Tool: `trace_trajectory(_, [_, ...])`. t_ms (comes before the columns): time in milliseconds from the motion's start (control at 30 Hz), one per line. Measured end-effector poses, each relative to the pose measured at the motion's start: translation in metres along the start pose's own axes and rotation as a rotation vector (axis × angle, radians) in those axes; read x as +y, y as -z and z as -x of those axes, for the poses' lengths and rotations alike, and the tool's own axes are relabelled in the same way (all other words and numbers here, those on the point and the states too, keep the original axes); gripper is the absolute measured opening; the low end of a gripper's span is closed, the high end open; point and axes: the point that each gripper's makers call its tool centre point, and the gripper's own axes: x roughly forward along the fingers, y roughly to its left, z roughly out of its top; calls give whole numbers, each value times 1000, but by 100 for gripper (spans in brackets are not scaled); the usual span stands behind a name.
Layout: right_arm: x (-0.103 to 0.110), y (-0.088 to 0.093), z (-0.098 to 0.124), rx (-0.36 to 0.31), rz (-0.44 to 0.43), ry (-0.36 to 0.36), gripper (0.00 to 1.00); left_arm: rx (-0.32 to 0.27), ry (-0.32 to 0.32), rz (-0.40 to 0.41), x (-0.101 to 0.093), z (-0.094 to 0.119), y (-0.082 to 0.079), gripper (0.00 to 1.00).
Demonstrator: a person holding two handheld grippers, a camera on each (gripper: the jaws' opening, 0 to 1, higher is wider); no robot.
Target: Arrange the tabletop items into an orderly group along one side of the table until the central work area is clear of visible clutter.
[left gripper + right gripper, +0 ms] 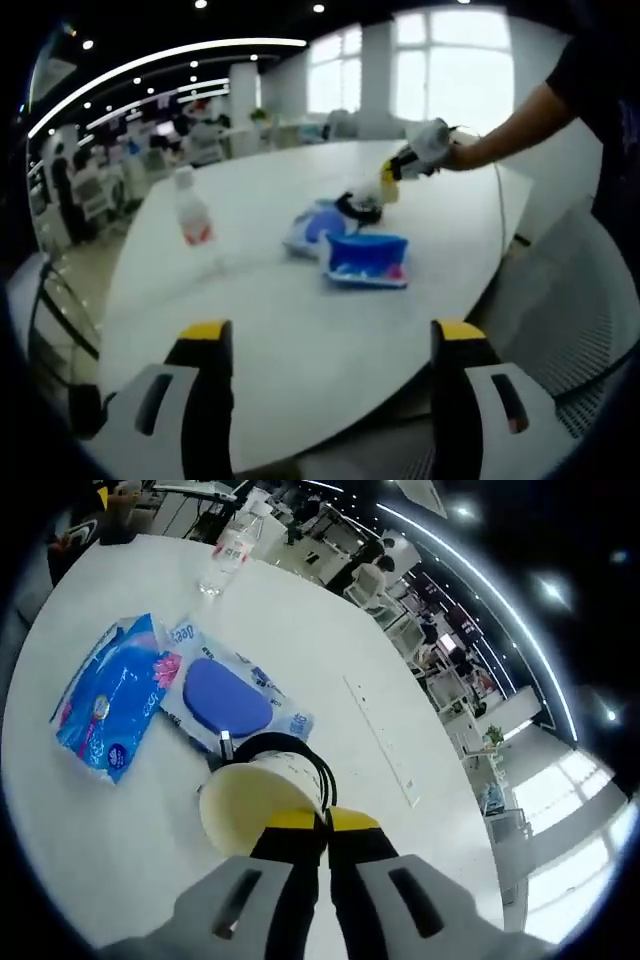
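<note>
My right gripper [325, 825] is shut on the rim of a cream paper cup [255, 800], which holds a coiled black cable [305, 755]. Just beyond the cup lie a wet-wipes pack with a blue lid [228, 698] and a blue tissue pack [105, 705]. A clear bottle with a red label [228, 552] stands far off on the table. In the left gripper view, my left gripper [332, 340] is open over the near table edge with nothing between its fingers. Across the table sit the bottle [195, 222], tissue pack [367, 258] and wipes pack [315, 228]. The right gripper [395, 175] hovers at the cup [360, 205].
The white oval table [300, 340] has bare surface around the items. A person's arm [520, 125] reaches in from the right. Office desks and chairs [90, 190] stand beyond the far edge. A thin seam strip [385, 745] runs across the tabletop.
</note>
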Motion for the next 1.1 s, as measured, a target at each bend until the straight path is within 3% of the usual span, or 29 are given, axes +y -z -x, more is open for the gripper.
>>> trace_trajectory(500, [6, -31, 2, -68, -135, -30, 1, -5, 5, -7, -1, 0, 0, 77])
trace_trajectory(1100, [48, -68, 2, -130, -188, -136, 1, -7, 12, -8, -1, -1, -1, 77])
